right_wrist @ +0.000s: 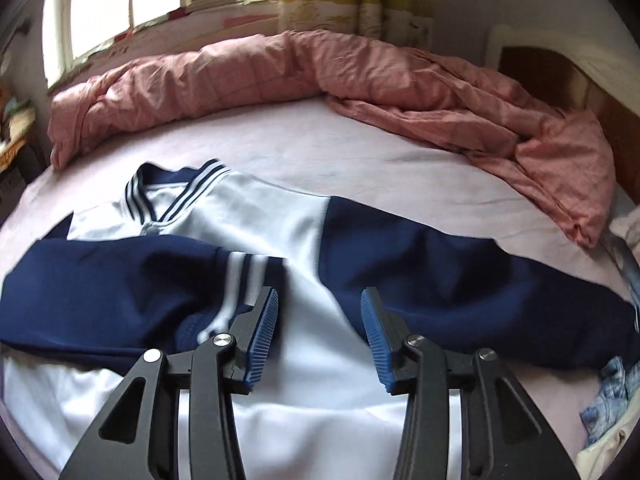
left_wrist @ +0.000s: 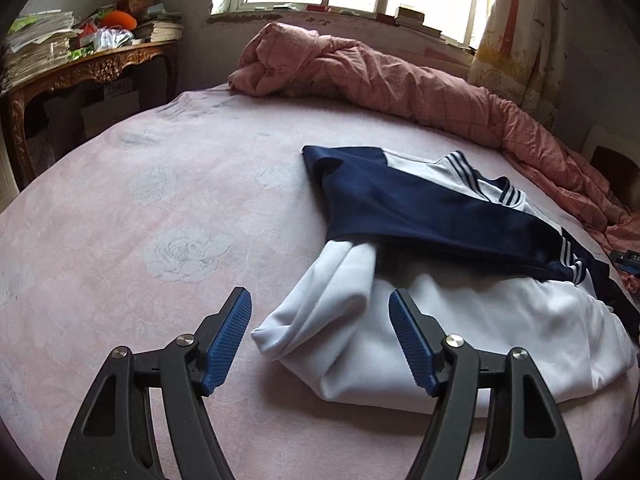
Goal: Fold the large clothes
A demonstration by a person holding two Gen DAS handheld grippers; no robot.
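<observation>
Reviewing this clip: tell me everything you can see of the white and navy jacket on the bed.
The jacket lies front up on the pink bedsheet, partly folded. Body white, smooth and slightly shiny; sleeves navy; collar and cuff ribbed in navy and white stripes. One navy sleeve is laid across the chest; the other stretches sideways. Its lower white part is bunched in loose folds. Neither gripper touches it; only the sheet does.
</observation>
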